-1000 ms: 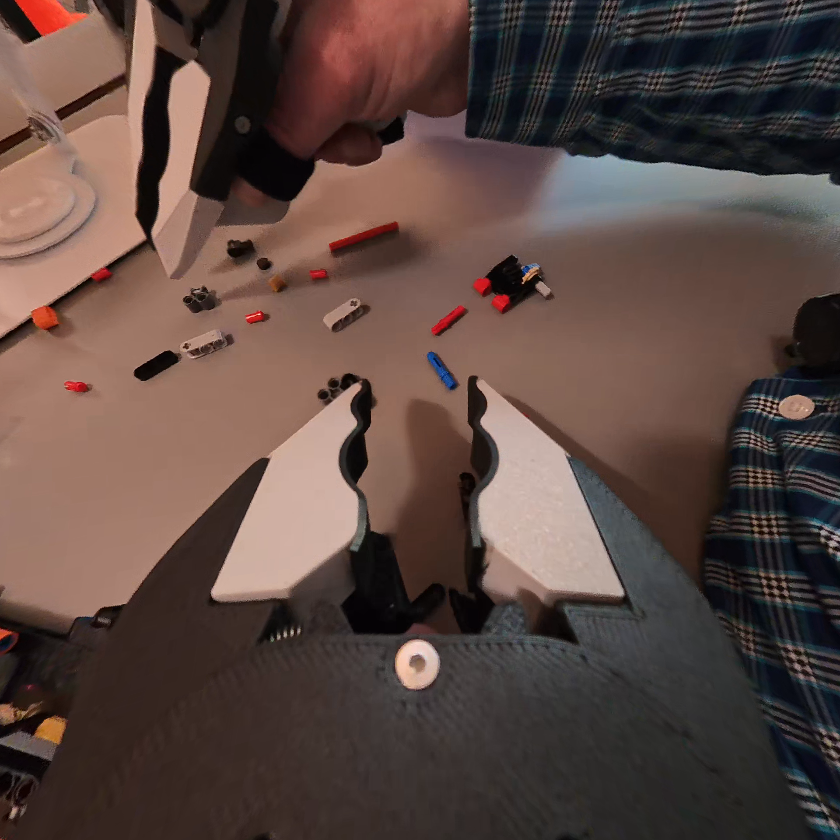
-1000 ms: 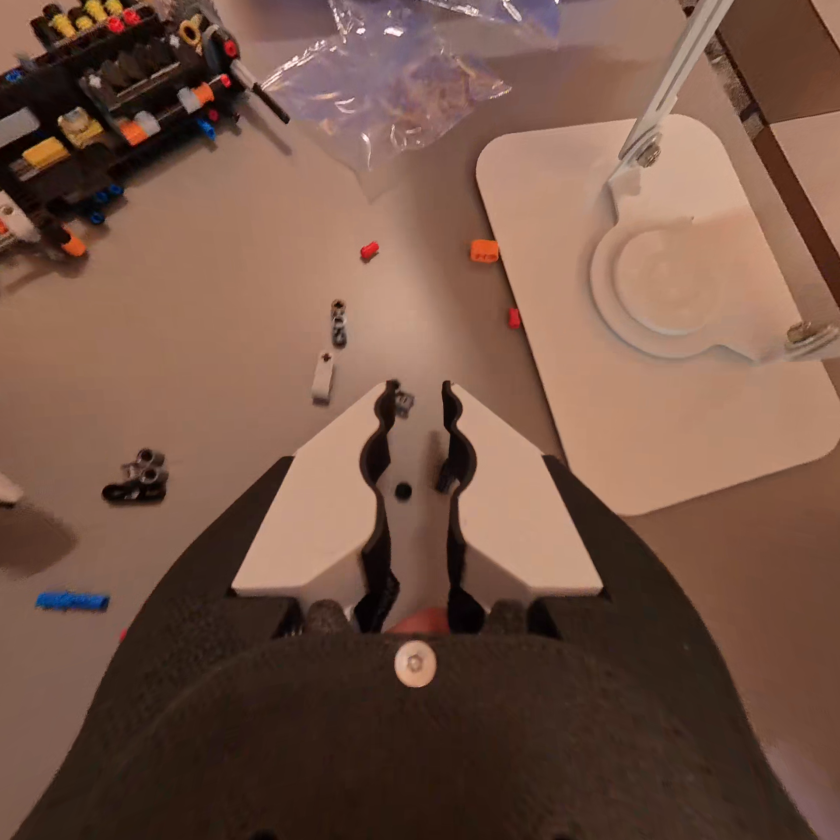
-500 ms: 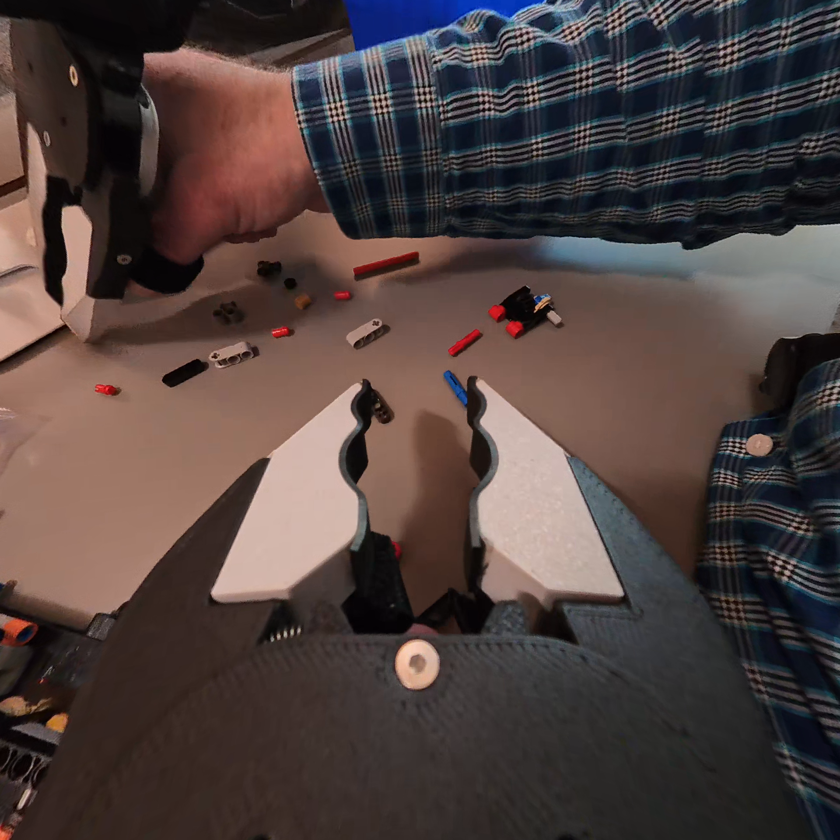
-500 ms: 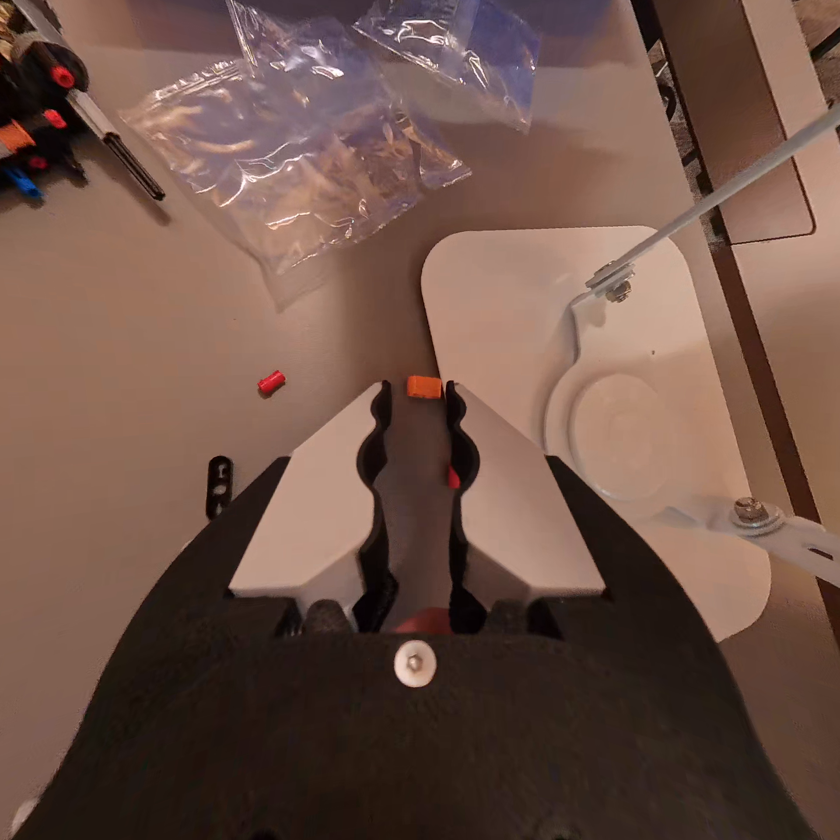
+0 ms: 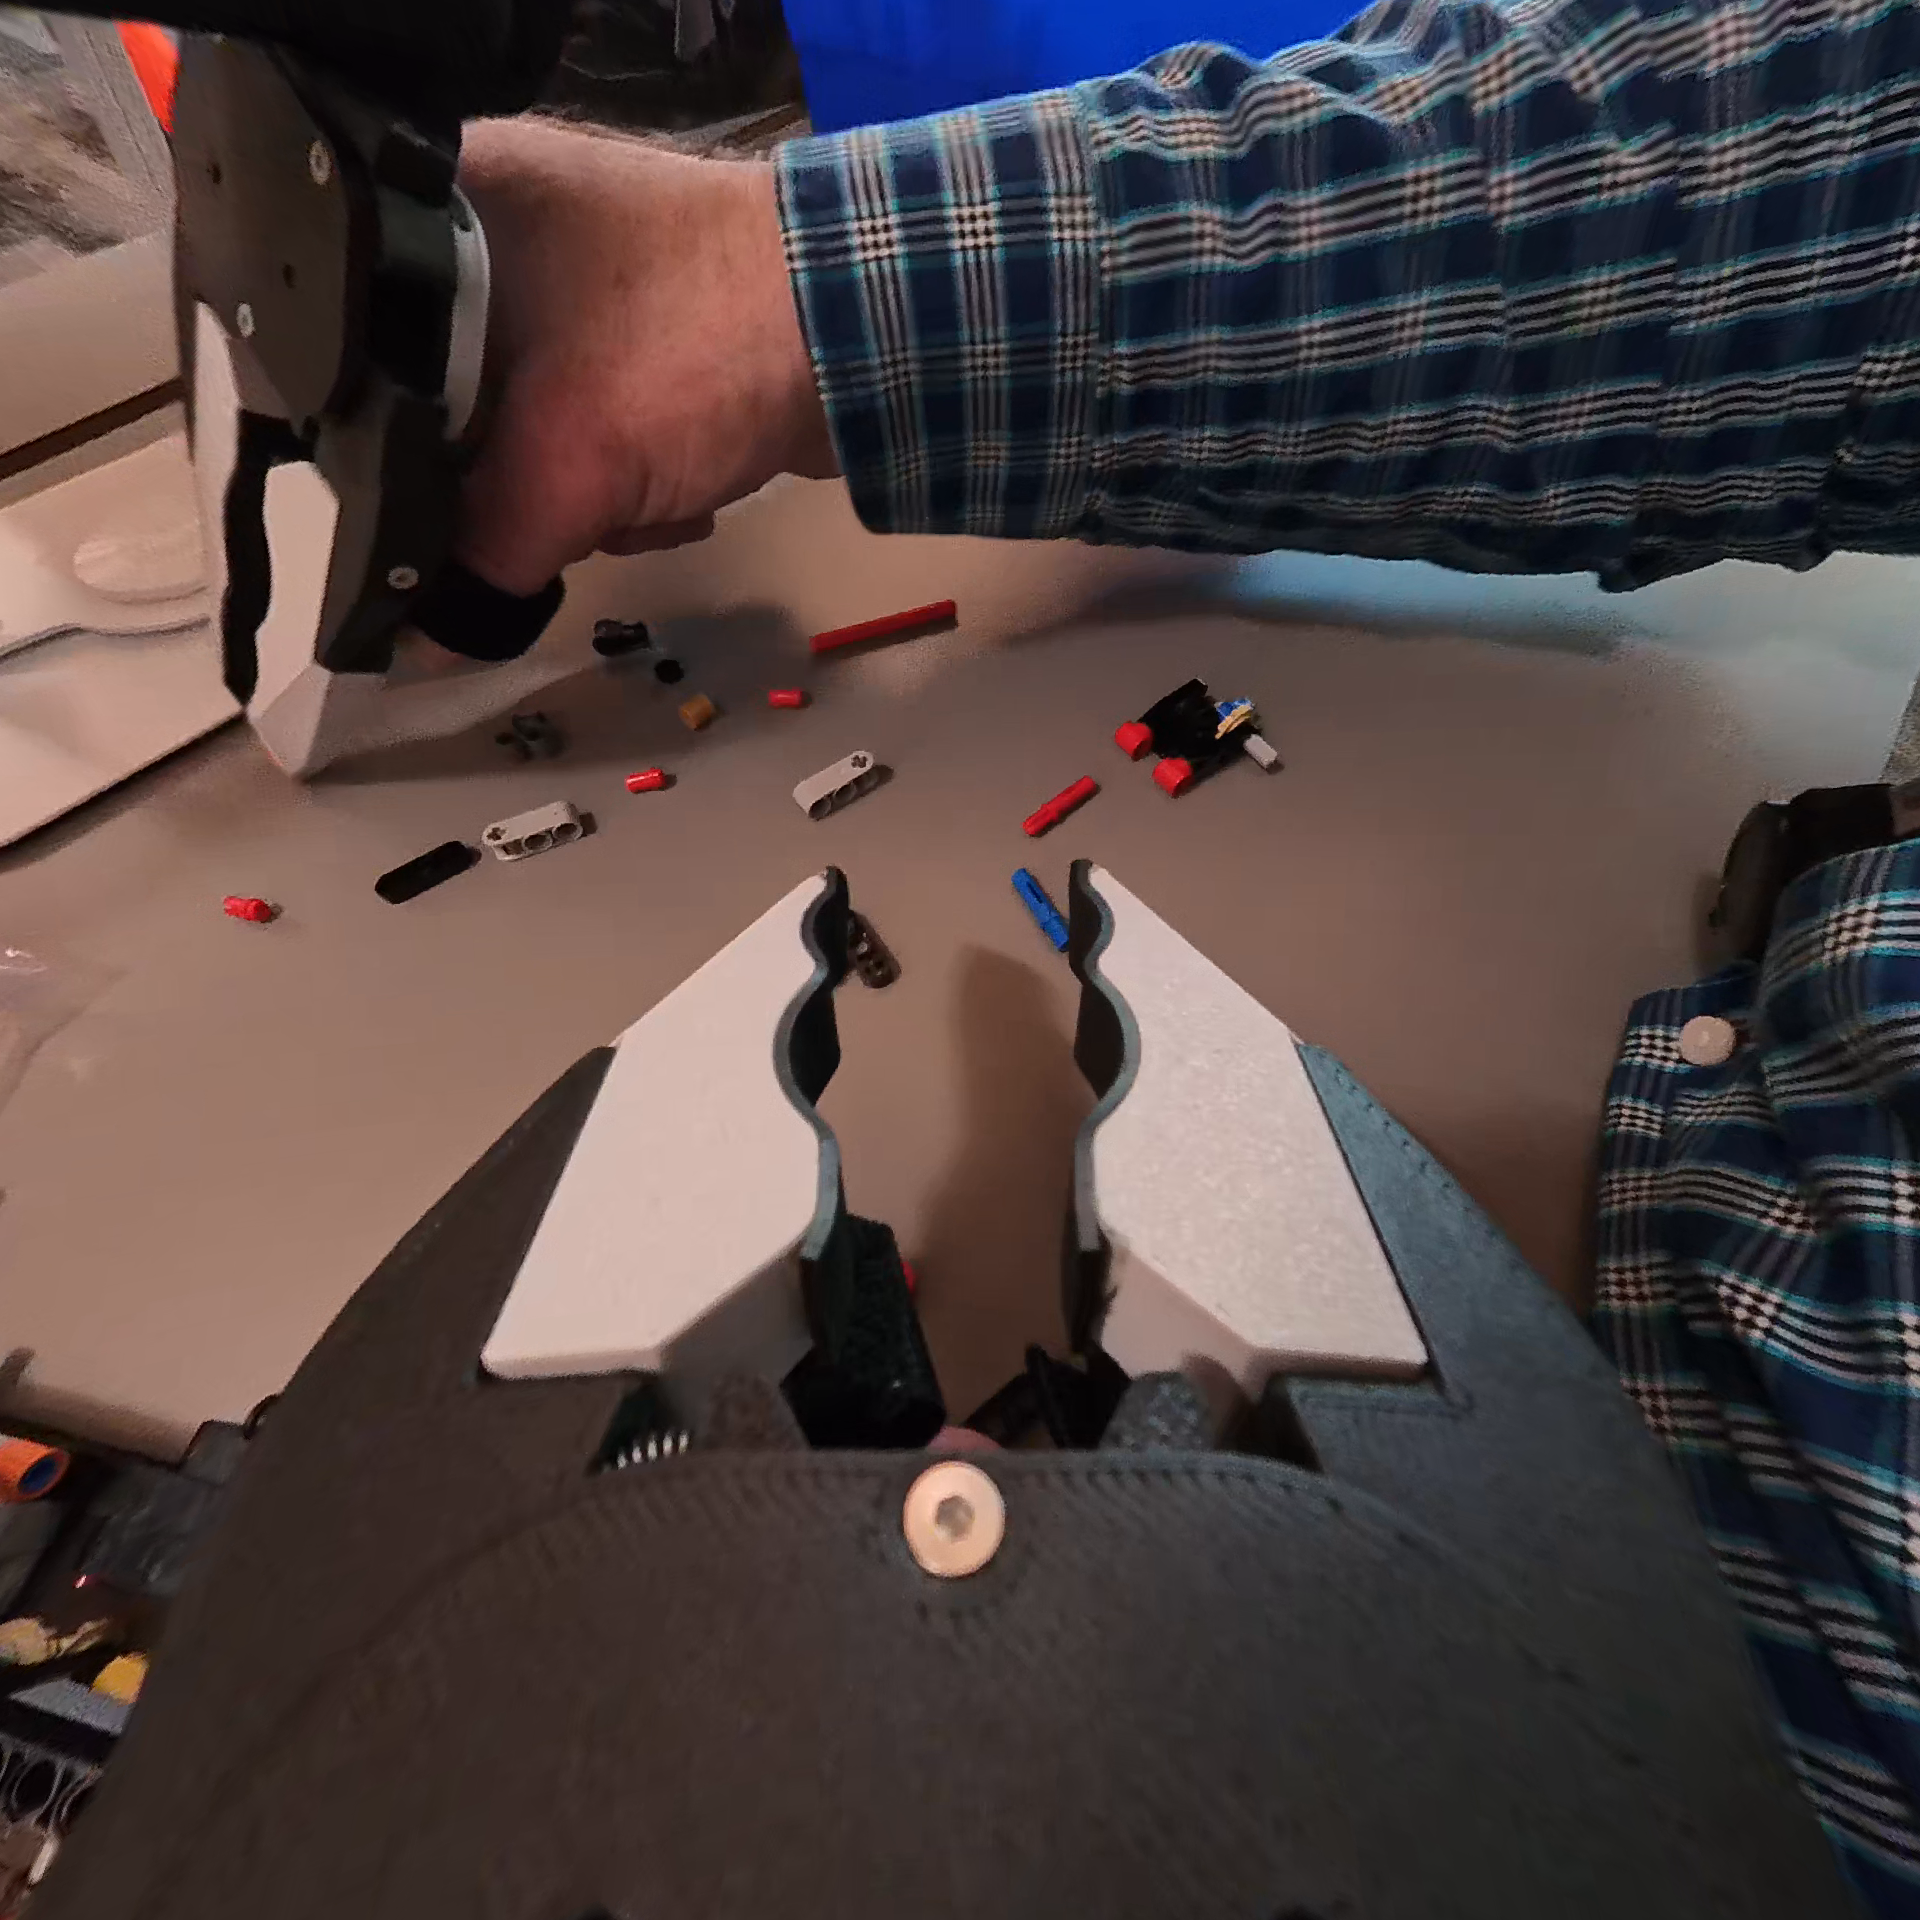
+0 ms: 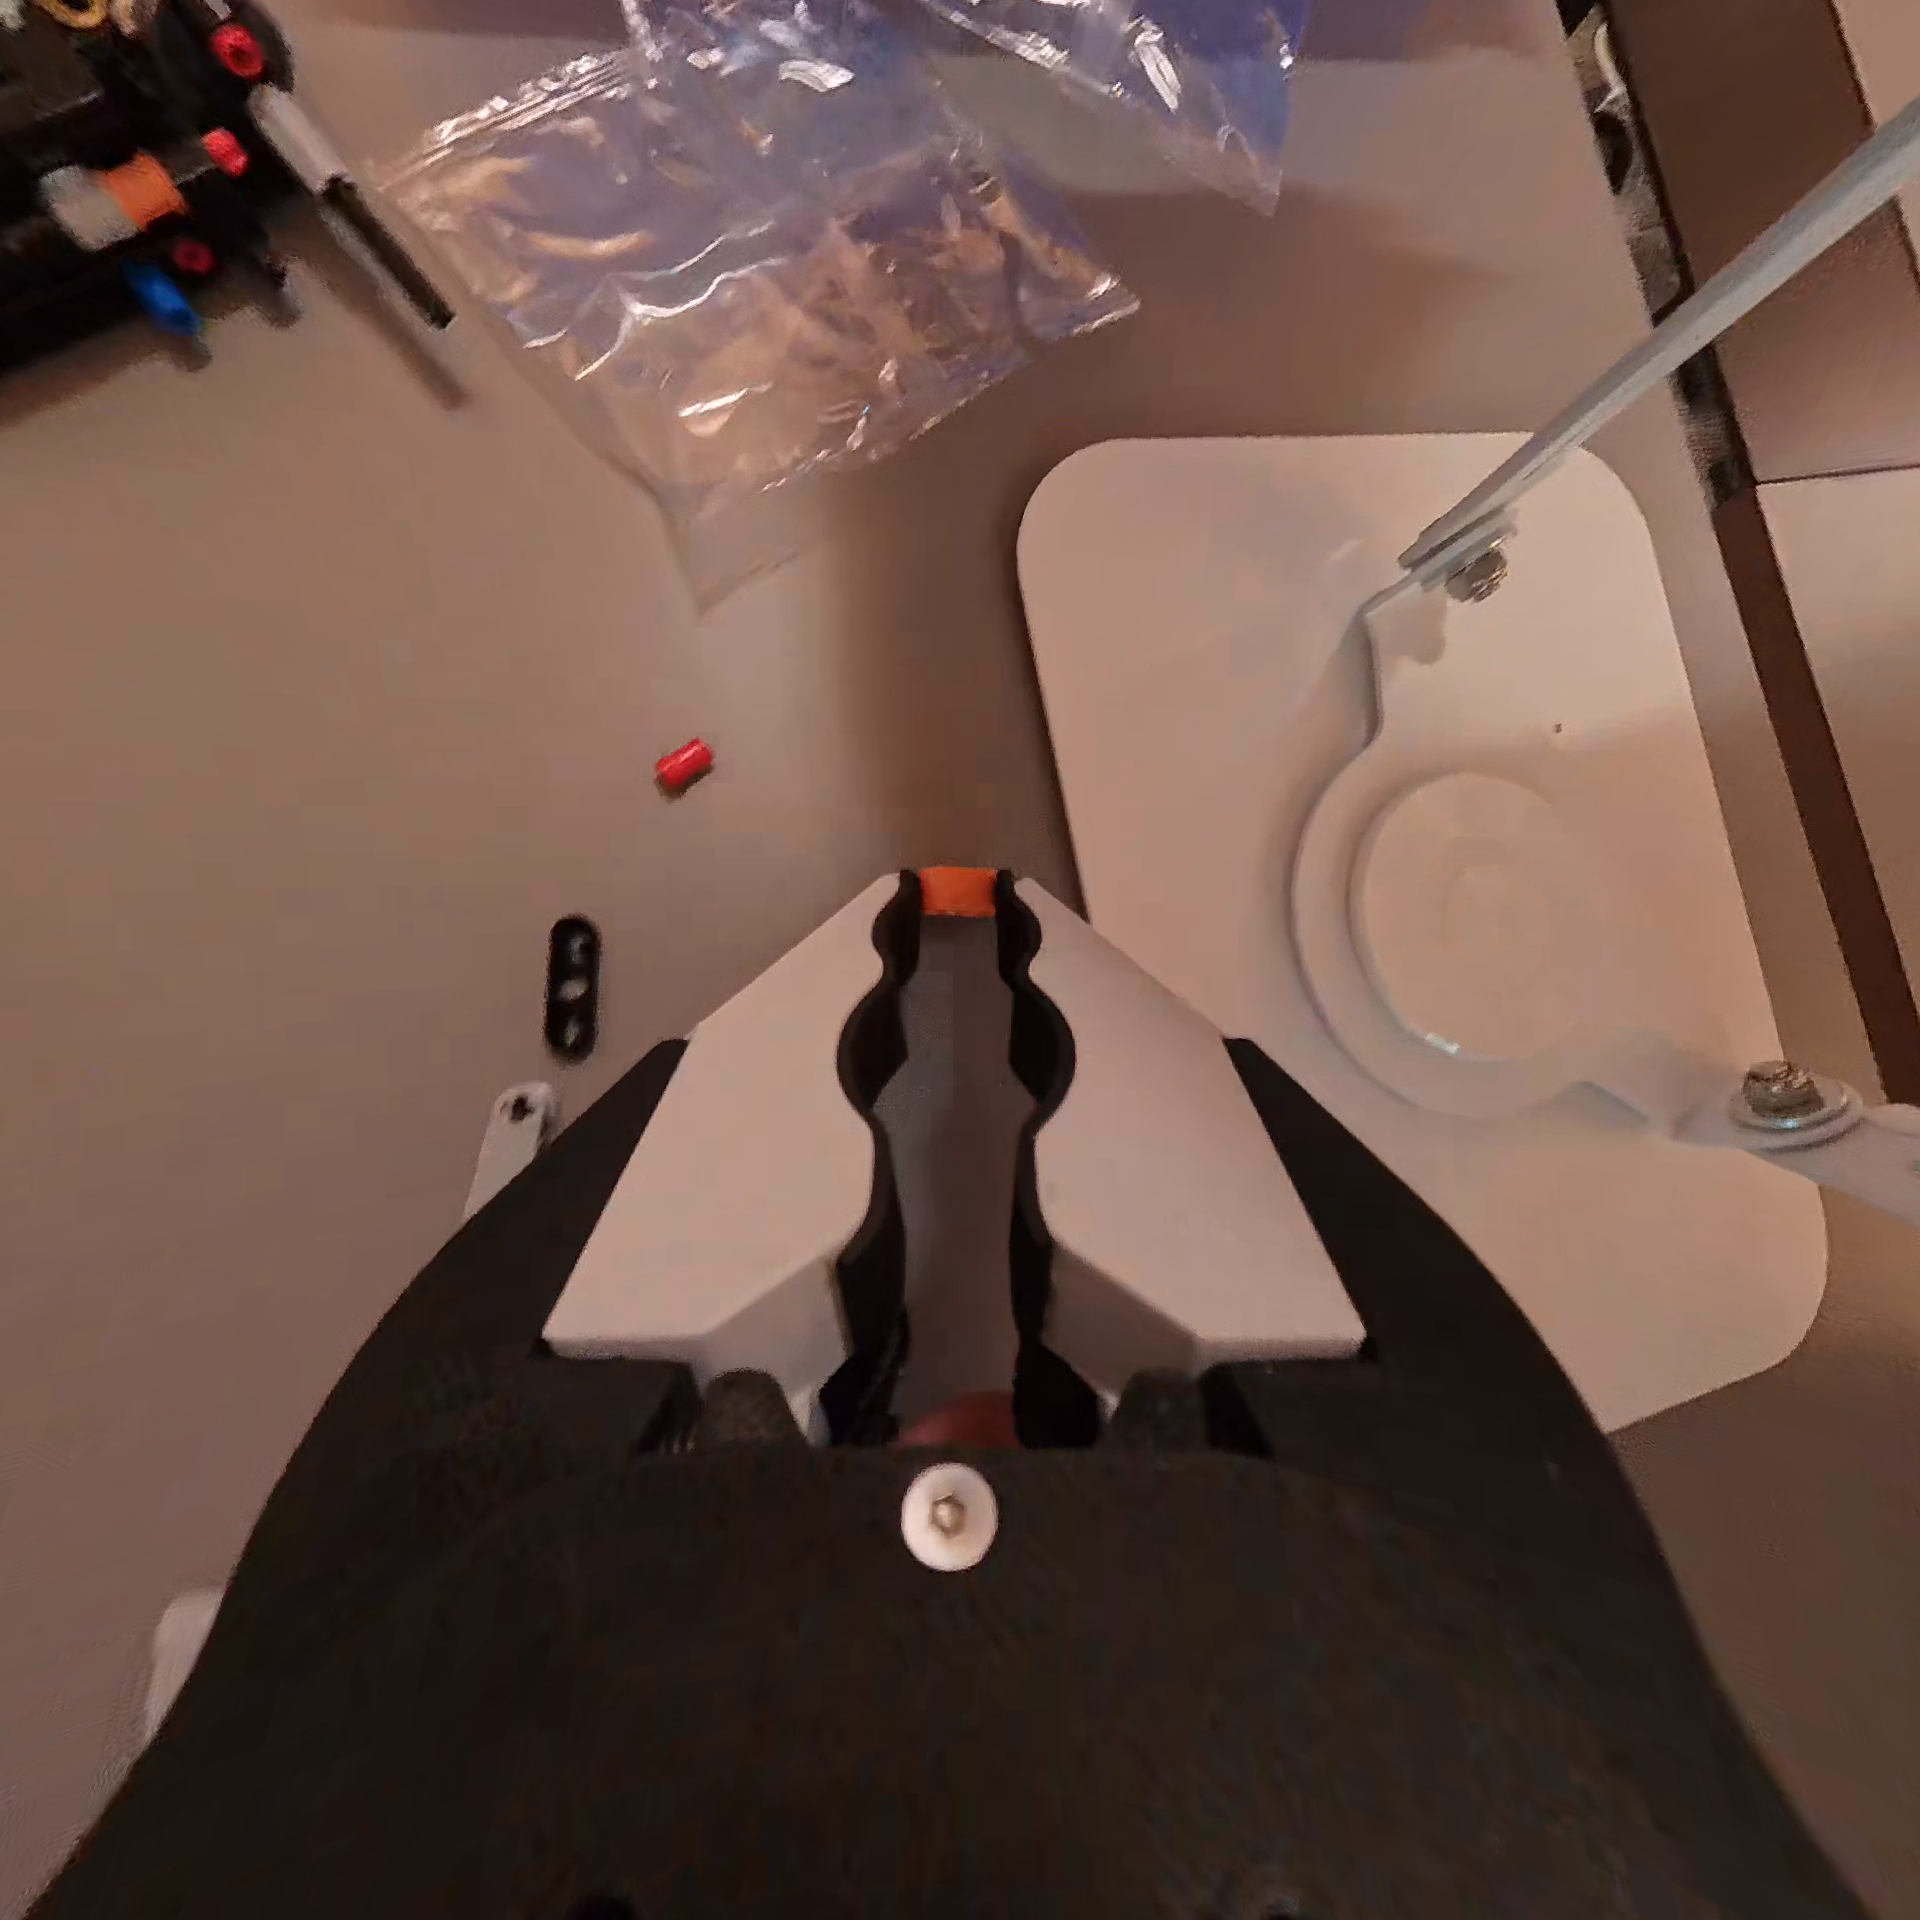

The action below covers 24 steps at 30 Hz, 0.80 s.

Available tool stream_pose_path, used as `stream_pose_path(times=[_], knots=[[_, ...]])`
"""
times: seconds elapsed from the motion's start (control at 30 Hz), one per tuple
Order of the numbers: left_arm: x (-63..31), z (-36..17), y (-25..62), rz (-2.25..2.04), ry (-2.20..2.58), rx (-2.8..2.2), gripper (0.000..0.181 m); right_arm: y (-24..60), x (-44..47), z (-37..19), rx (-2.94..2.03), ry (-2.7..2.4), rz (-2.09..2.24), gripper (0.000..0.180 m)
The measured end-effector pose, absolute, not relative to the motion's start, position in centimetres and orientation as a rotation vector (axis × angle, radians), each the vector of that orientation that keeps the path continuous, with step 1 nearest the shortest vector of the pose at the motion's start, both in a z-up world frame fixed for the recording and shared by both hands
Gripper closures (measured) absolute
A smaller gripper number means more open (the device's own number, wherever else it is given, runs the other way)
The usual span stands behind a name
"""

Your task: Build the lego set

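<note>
At nine o'clock of the right gripper [image 6: 958, 896] lies a black link [image 6: 571, 985]. Its fingertips [image 6: 902, 896] pinch the orange piece [image 6: 957, 891] at twelve, beside the white plate [image 6: 1164, 582] — tiny, light, hard and smooth, likely to twist out, so grip its flat sides squarely. The left gripper [image 5: 951, 883] hangs spread, empty.

A white flat base plate [image 6: 1195, 665] lies on the beige desk [image 6: 260, 727] — a round white disc [image 6: 1475, 914] sits on it, held by a bolted metal bracket [image 6: 1787, 1117], with a thin white rod [image 6: 1662, 343] slanting away. Crumpled clear plastic bags [image 6: 748, 281] lie just beyond the plate.
</note>
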<state>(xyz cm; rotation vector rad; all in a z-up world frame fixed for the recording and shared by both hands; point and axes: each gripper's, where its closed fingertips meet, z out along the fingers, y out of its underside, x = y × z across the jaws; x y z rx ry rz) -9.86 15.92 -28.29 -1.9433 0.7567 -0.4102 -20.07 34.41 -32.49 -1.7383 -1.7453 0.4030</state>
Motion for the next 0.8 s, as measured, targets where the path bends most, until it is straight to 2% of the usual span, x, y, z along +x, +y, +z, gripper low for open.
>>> stream_pose_path(times=[0.23,0.33,0.8], knots=[[-9.5,-28.4,15.9,-0.399,0.773,-1.943,0.14,34.3,-19.1,-32.4,-1.744,-1.715,0.409,0.161],[-9.3,-28.4,15.9,-0.397,0.781,-1.939,0.14,34.5,-19.4,-32.6,-1.772,-1.71,0.452,0.167],[-9.0,-27.9,16.1,-0.423,0.756,-1.922,0.14,32.9,-16.7,-30.5,-1.792,-1.635,0.57,0.168]])
